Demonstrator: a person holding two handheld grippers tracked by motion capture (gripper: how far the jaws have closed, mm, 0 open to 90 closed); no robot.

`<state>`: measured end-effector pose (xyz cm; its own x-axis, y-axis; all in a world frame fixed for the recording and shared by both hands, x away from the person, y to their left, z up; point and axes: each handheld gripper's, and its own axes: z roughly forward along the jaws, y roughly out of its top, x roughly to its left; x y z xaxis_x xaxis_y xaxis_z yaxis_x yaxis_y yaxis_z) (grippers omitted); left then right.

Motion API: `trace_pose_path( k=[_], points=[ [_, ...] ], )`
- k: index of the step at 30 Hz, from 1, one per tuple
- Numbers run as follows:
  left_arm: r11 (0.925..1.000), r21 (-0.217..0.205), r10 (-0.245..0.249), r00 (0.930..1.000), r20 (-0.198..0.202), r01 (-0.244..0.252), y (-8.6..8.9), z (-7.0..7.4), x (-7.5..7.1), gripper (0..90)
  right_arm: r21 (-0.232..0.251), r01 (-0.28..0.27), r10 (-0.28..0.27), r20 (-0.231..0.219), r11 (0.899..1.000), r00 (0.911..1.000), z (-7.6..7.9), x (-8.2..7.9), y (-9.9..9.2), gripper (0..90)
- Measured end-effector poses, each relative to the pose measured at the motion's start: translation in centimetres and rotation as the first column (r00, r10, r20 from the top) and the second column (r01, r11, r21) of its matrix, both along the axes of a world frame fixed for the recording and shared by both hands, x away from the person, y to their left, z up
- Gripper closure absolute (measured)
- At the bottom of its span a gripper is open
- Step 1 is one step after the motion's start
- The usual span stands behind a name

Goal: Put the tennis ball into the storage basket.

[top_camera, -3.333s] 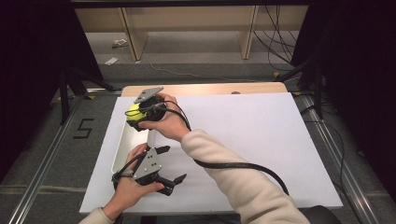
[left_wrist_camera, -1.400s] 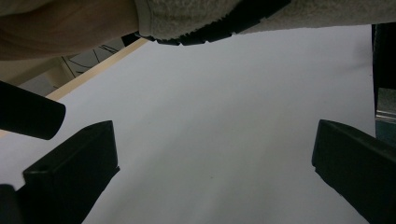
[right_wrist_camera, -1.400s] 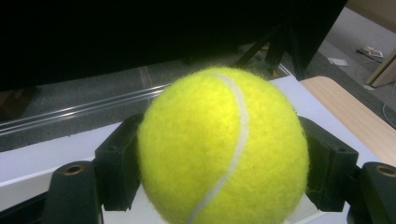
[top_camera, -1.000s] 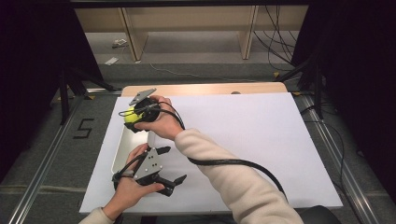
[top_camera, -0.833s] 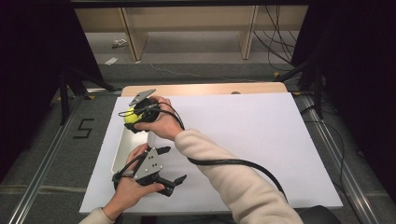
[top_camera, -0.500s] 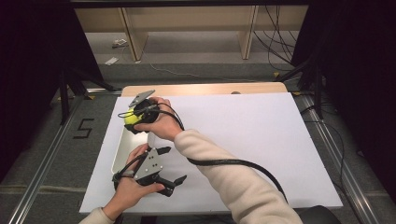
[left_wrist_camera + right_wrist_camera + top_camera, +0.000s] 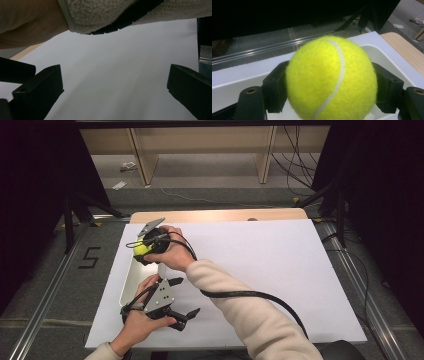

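A yellow tennis ball (image 7: 141, 249) is clamped in my right gripper (image 7: 145, 249), held over the far end of a white tray (image 7: 131, 289) at the table's left side. In the right gripper view the tennis ball (image 7: 329, 75) sits between the two black jaws of the right gripper (image 7: 330, 91), with the tray's rim (image 7: 384, 53) just below and behind it. My left gripper (image 7: 184, 297) rests near the front edge, right of the tray, jaws wide apart. In the left gripper view the left gripper (image 7: 115, 92) holds nothing and faces bare white tabletop.
The white table top (image 7: 270, 270) stretches right of both hands. A pale sleeve (image 7: 130, 10) and black cable (image 7: 250, 295) of the right arm cross above the left gripper. A wooden strip (image 7: 220, 215) edges the far side, with shelving legs on the floor beyond.
The right gripper has tipped slightly and brought the ball a little lower and nearer over the tray. The left gripper has stayed where it was.
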<state>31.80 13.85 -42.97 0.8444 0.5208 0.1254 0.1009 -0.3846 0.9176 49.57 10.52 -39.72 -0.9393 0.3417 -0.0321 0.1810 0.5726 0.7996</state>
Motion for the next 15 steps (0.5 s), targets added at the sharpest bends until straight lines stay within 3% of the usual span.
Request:
trace_pose_path(
  k=[15],
  points=[
    [1.0, 0.005, -0.004, 1.0, -0.003, 0.004, -0.03, -0.07, 0.01, 0.0, -0.028, -0.013, 0.013, -0.015, 1.0, 0.9998, -0.54, 0.19, 0.07, 26.6]
  ],
)
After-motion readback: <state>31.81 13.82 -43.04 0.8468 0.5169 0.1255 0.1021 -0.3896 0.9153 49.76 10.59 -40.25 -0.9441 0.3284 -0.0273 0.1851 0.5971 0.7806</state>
